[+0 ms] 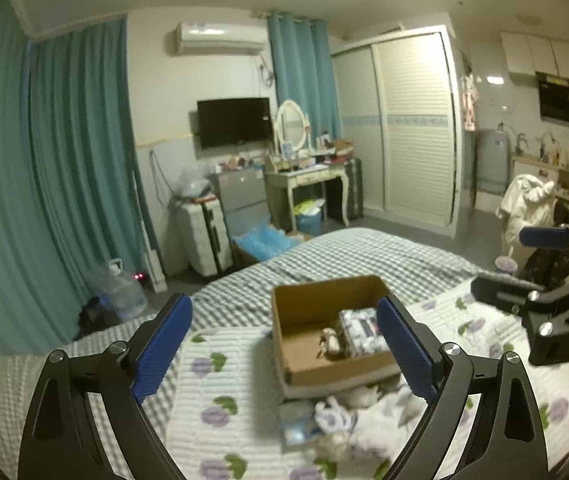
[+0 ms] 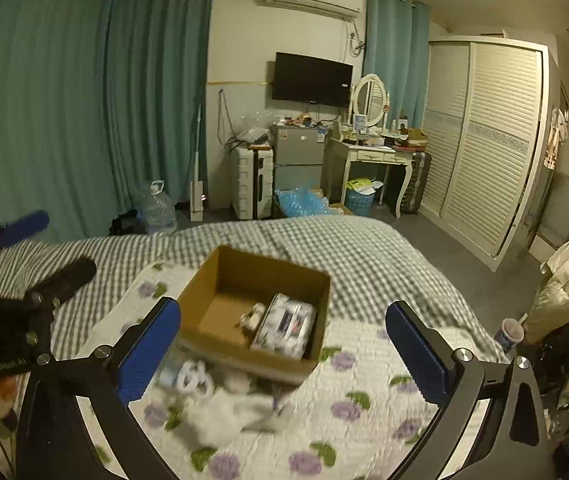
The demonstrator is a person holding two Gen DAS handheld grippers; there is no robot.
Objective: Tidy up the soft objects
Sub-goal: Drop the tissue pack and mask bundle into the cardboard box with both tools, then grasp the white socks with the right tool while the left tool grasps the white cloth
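Left wrist view: left gripper (image 1: 284,350) held above the bed (image 1: 364,256), blue-padded fingers (image 1: 162,346) spread wide, nothing between them. Ahead, an open cardboard box (image 1: 330,328) on the flowered quilt (image 1: 224,380), holding a patterned pack (image 1: 362,332) against its right wall and a small pale toy (image 1: 330,344) just beside it. In front of the box, touching its near wall, a loose heap of soft objects (image 1: 348,420) — white plush and a light blue packet, too blurred to sort out. At the right edge, the right gripper (image 1: 524,260), its fingers apart and empty.

Right wrist view: right gripper (image 2: 284,354) over the same quilt (image 2: 364,420), fingers (image 2: 416,354) wide, gripping nothing. Box (image 2: 256,308) straight ahead (seen at an angle, one corner towards the camera), with the pack (image 2: 284,326) at its right side and the toy (image 2: 252,316) next to it. Heap of soft objects (image 2: 220,396) against the box's near side, smeared by motion. At the left edge, the left gripper (image 2: 40,248), fingers apart. Beyond the checked bed (image 2: 324,248) — teal curtains (image 2: 84,100), a wall television (image 2: 311,79) and a white wardrobe (image 2: 484,140).
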